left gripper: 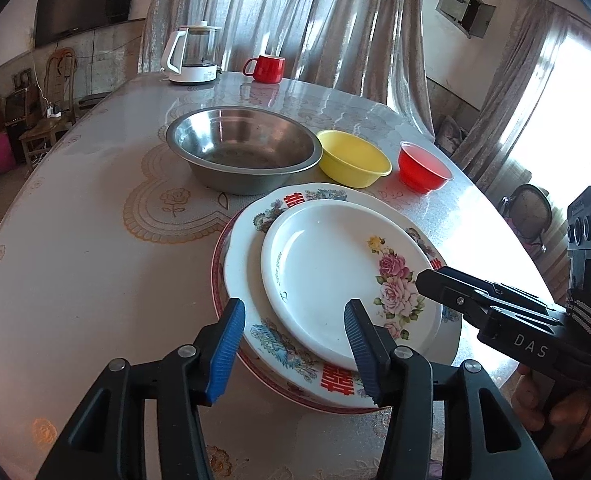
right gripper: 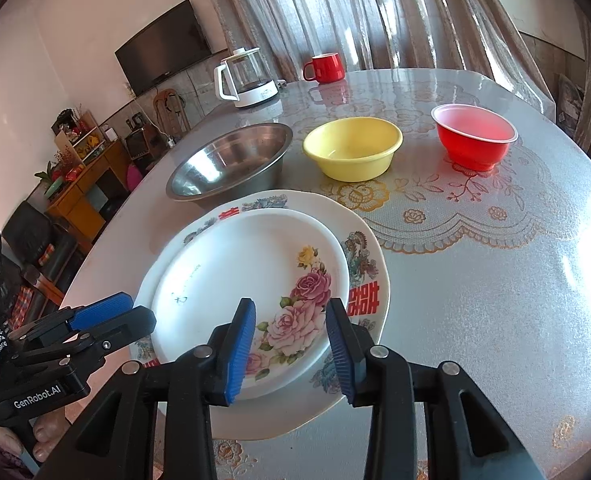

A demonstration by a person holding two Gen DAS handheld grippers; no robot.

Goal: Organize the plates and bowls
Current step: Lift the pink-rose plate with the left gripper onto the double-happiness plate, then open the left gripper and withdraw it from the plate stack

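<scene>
A stack of three plates sits at the table's near edge: a white rose plate [left gripper: 327, 276] [right gripper: 247, 280] on top, a larger plate with red characters [left gripper: 239, 256] [right gripper: 363, 264] under it, and a red-rimmed plate [left gripper: 216, 280] at the bottom. Behind stand a steel bowl [left gripper: 243, 148] [right gripper: 231, 160], a yellow bowl [left gripper: 353, 158] [right gripper: 353, 148] and a red bowl [left gripper: 425, 166] [right gripper: 475, 136]. My left gripper [left gripper: 293, 344] [right gripper: 95, 312] is open, hovering over the stack's near-left rim. My right gripper [right gripper: 291, 352] [left gripper: 427, 280] is open over the rose plate's near edge.
A white kettle [left gripper: 191, 56] [right gripper: 247, 80] and a red mug [left gripper: 265, 68] [right gripper: 325, 67] stand at the table's far side. The round table [left gripper: 75, 240] [right gripper: 495, 280] has a lace-pattern cover. Curtains hang behind it.
</scene>
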